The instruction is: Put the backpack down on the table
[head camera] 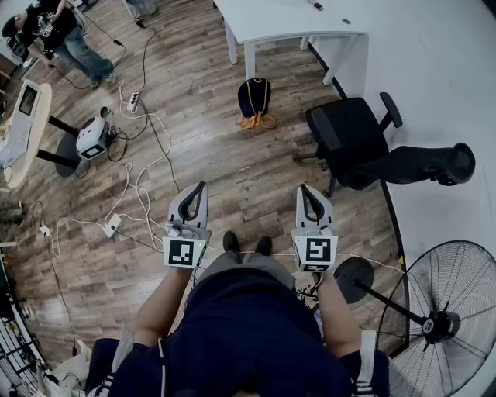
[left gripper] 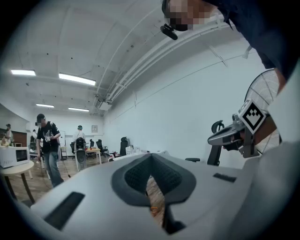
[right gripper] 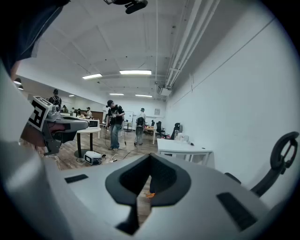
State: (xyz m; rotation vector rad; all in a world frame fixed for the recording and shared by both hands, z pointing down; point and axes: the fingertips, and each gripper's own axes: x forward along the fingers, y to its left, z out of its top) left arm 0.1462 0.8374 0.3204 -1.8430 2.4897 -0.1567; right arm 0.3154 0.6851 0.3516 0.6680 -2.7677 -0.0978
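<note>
Wood floor (head camera: 232,167): backpack (head camera: 254,97) between cables (head camera: 143,194) and chair (head camera: 349,139); left tool (head camera: 203,185), right tool (head camera: 302,188) closed, empty.

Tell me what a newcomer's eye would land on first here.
The left gripper and right gripper are held side by side over the wooden floor, both shut and empty. Ahead of them a dark backpack with orange straps stands on the floor by the white table. A black office chair and a large fan crowd the right side.

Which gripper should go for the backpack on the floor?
Right, marginally. Left gripper and right gripper are both shut and empty; the backpack lies ahead between them, but the table stands toward the right.
</note>
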